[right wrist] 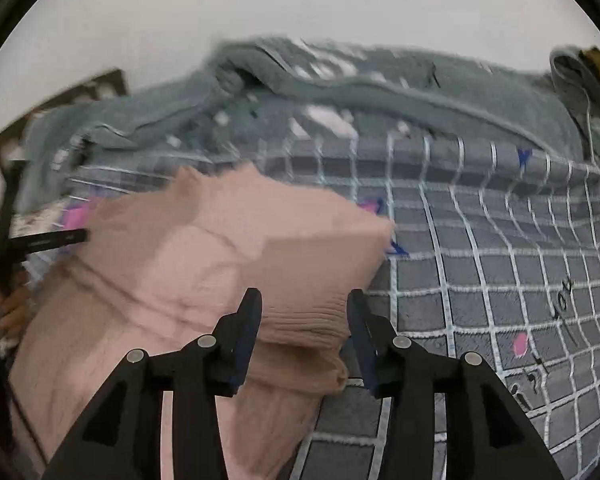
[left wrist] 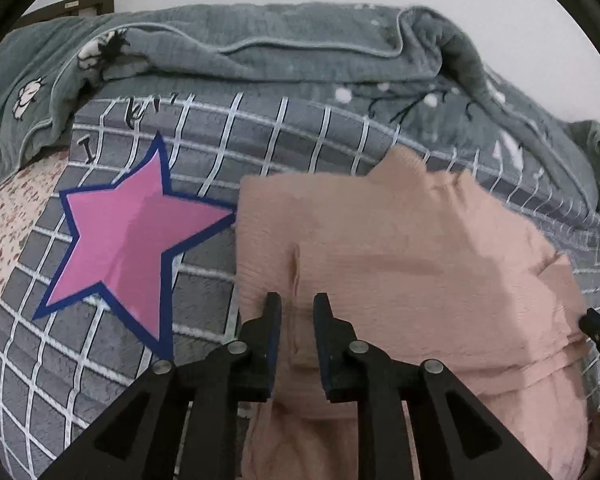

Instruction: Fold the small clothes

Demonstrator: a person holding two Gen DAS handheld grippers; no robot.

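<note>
Both claws, left (left wrist: 297,308) and right (right wrist: 304,304), are seen parted, nothing pinched, over a pink top (left wrist: 400,260) on the bed (left wrist: 112,380); soft, light knit, best gripped at its hems.

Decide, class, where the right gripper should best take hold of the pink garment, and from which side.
Probably the ribbed folded edge of the pink garment, approached from the near side. That edge lies stacked between the right gripper fingers, which stand apart around it, and ends close to the grey checked blanket.
</note>
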